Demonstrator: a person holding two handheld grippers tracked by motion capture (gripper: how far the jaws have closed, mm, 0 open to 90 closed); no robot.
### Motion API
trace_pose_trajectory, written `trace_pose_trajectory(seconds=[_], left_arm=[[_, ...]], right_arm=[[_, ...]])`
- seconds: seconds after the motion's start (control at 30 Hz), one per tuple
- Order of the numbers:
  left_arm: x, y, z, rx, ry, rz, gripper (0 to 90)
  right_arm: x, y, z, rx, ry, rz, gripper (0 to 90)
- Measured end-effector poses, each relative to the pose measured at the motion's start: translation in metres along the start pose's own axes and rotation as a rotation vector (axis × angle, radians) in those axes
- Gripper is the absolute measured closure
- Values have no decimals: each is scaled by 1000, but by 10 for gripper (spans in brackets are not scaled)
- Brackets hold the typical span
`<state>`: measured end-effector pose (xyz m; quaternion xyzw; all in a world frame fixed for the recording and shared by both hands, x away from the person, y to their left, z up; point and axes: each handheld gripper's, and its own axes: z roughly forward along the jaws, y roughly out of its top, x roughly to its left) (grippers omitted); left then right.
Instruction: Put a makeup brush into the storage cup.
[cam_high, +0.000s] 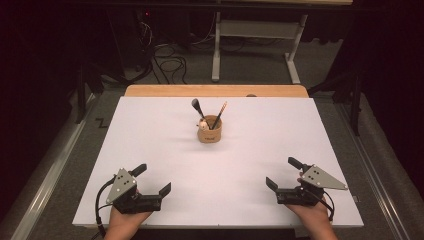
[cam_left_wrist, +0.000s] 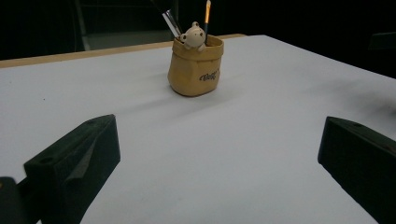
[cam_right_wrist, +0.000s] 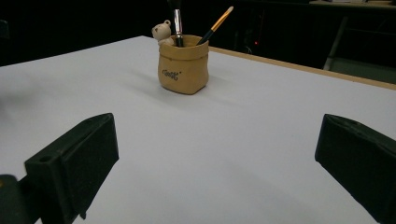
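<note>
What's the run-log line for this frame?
phase: idle, pre-reach | left gripper: open, empty, near edge | right gripper: open, empty, near edge | holder: upright, mid-table, untouched | contents: brush, pencil

Your worktop is covered with a white sheet, a strip of bare wood showing along its far edge. A tan pen pot stands on it, centred and toward the far side.

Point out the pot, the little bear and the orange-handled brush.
pot (cam_left_wrist: 195, 77): left gripper view, front wall by the lettering.
little bear (cam_left_wrist: 192, 35): left gripper view, its head at the rim.
orange-handled brush (cam_right_wrist: 220, 19): right gripper view, middle of the handle.
</note>
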<state>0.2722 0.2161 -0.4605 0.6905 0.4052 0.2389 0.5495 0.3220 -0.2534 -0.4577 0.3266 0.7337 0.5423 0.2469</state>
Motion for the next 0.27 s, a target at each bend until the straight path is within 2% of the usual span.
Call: trace_pose_trajectory(seconds=[0.27], left_arm=[[3, -1, -1, 7, 7, -3, 1]], right_arm=[[-1, 0, 1, 0, 2, -7, 4]])
